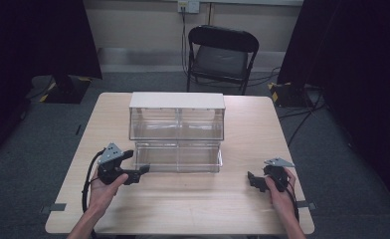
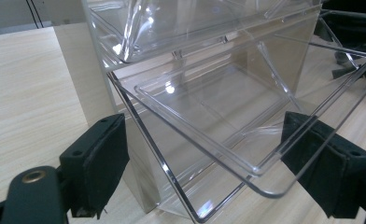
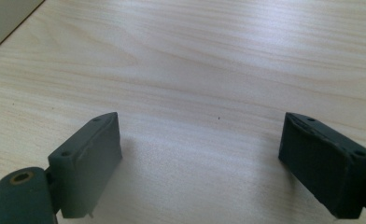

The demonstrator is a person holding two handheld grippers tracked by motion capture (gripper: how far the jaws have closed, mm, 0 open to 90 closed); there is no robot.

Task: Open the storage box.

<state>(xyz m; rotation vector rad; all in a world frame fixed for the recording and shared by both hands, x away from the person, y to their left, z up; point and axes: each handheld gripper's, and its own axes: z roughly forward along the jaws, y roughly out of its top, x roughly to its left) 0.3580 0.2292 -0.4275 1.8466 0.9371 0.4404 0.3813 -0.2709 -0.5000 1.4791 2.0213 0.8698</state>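
Jaws, left gripper (image 2: 204, 163): black, padded, held wide apart and closed on nothing; the lower front corner of the clear plastic two-tier bin cabinet with a white top (image 1: 177, 101) is seen between them in the left gripper view, and whether the pads touch it cannot be told.

Jaws, right gripper (image 3: 200, 163): black, padded, held wide apart over bare wood; nothing is held between them.

Left hand (image 1: 106, 185): entered from the bottom edge of the high view, forearm angled up and inward. The hand is wrapped around the black gripper body from below. The gripper is pointed right, toward the cabinet's lower left corner, just beside it. A grey three-cornered plate is carried on top and a black cable is looped down along the forearm.

Right hand (image 1: 278, 188): entered from the bottom right, forearm angled up and slightly inward. The gripper is pointed left across the tabletop, well apart from the cabinet, with a grey plate on top.

Bin cabinet: placed at the middle of the light wooden table (image 1: 193, 209), toward the far side. The lower clear tilt-out bins (image 2: 228, 112) are tipped open toward the person; the upper ones are shut.

Black folding chair (image 1: 222, 55): stood beyond the table on the grey floor.
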